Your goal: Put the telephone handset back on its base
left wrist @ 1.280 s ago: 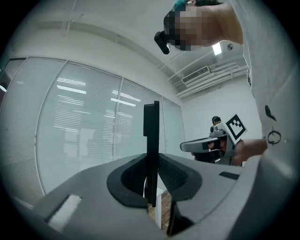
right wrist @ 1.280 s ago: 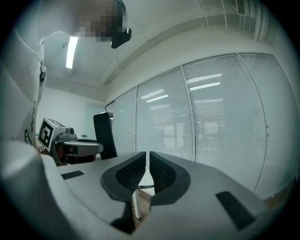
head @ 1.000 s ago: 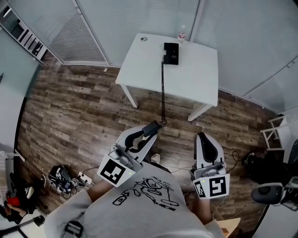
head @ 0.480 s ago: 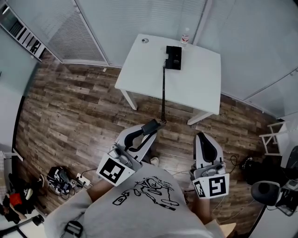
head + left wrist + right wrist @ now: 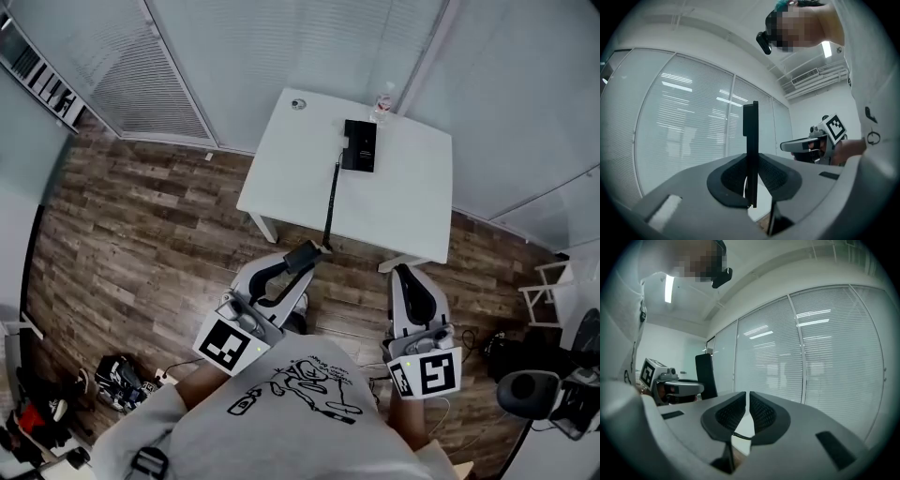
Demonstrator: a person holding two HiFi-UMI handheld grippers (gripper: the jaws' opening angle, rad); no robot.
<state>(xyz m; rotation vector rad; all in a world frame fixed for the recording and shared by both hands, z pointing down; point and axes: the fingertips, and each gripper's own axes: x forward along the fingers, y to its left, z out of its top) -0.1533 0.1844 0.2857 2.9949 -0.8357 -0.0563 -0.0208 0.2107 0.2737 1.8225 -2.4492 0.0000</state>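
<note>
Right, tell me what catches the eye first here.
The black handset, clamped in the left hand-held gripper, with its cord running straight to the telephone base on the white table ahead. The right hand-held gripper is shut and empty.

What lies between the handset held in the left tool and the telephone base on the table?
The black cord runs straight from handset to base, crossing the white table edge; the head view shows it.

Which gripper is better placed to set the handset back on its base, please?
Left. The left gripper is clamped on the handset, whose cord runs to the base on the white table. The right gripper is shut and holds nothing, so it would need a handover.
</note>
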